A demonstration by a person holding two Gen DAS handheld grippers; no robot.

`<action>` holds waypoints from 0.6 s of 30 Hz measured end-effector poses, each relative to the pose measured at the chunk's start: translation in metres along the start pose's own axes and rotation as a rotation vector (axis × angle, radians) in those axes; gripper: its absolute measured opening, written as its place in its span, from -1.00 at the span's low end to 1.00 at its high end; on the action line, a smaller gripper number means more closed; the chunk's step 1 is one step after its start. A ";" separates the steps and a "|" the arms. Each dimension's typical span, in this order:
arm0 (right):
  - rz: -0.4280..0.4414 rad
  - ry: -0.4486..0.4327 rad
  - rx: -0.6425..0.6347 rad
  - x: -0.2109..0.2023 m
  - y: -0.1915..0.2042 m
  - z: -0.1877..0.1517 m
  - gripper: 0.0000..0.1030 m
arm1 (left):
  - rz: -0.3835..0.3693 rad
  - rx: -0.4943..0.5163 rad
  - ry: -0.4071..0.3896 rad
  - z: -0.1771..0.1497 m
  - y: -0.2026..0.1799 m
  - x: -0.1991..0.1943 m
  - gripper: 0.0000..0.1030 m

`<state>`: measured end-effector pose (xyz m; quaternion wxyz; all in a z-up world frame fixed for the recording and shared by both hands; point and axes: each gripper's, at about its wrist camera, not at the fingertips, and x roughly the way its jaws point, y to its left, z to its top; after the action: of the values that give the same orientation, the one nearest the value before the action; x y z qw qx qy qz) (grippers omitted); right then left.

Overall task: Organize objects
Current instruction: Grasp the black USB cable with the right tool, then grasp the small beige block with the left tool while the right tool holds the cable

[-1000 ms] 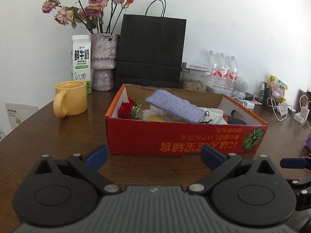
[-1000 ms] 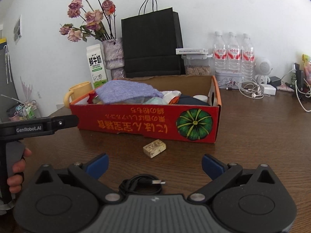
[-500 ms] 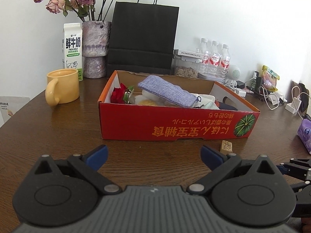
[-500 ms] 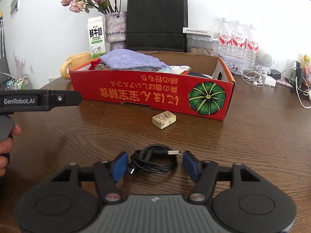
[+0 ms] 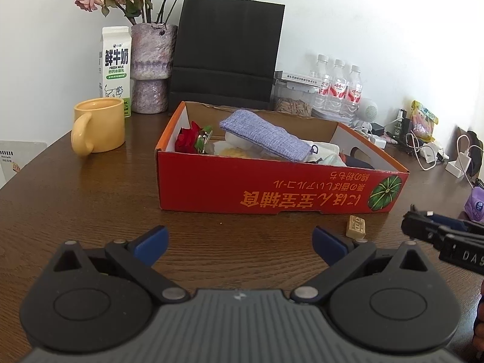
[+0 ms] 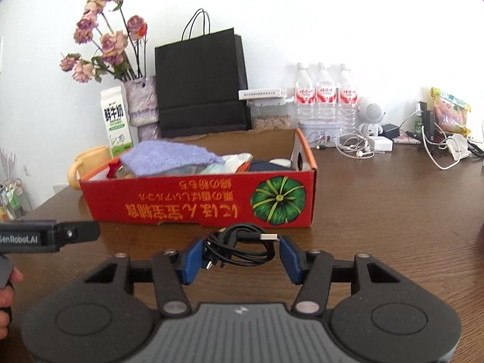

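Right gripper (image 6: 242, 252) fingers pinching coiled black cable (image 6: 240, 246) (lifted off table); left gripper (image 5: 240, 240) fingers spread.

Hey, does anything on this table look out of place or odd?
A small tan block lies loose on the table in front of the red box, whose print reads upside down. Nothing looks spilled.

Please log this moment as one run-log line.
right hand-held gripper: just closed on black cable | left hand-held gripper: open, holding nothing | red box: ahead, partly filled
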<state>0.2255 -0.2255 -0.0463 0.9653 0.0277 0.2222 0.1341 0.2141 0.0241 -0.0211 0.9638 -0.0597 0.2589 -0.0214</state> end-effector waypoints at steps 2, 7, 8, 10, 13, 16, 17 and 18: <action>-0.018 -0.053 -0.012 -0.001 -0.007 0.003 0.04 | 0.002 -0.009 -0.004 0.000 0.002 0.000 1.00; -0.063 -0.093 -0.003 0.004 -0.030 0.010 0.04 | 0.000 0.000 -0.014 -0.002 -0.002 0.004 1.00; -0.064 -0.102 0.001 0.004 -0.034 0.012 0.04 | 0.010 0.009 -0.019 -0.003 -0.004 0.005 1.00; -0.069 -0.115 0.008 0.005 -0.042 0.014 0.04 | 0.027 0.036 -0.037 -0.004 -0.011 0.006 1.00; -0.074 -0.113 0.029 0.008 -0.052 0.016 0.04 | 0.023 0.046 -0.034 -0.003 -0.022 0.011 1.00; -0.067 -0.117 0.032 0.010 -0.059 0.017 0.04 | 0.019 0.059 -0.007 -0.002 -0.039 0.020 1.00; -0.066 -0.119 0.038 0.010 -0.062 0.018 0.04 | 0.014 0.069 0.003 -0.003 -0.046 0.024 1.00; -0.065 -0.124 0.049 0.009 -0.065 0.018 0.04 | 0.005 0.079 0.011 -0.003 -0.054 0.027 1.00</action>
<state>0.2570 -0.2853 -0.0415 0.9801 0.0522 0.1660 0.0951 0.2352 -0.0315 -0.0300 0.9641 -0.0208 0.2630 -0.0295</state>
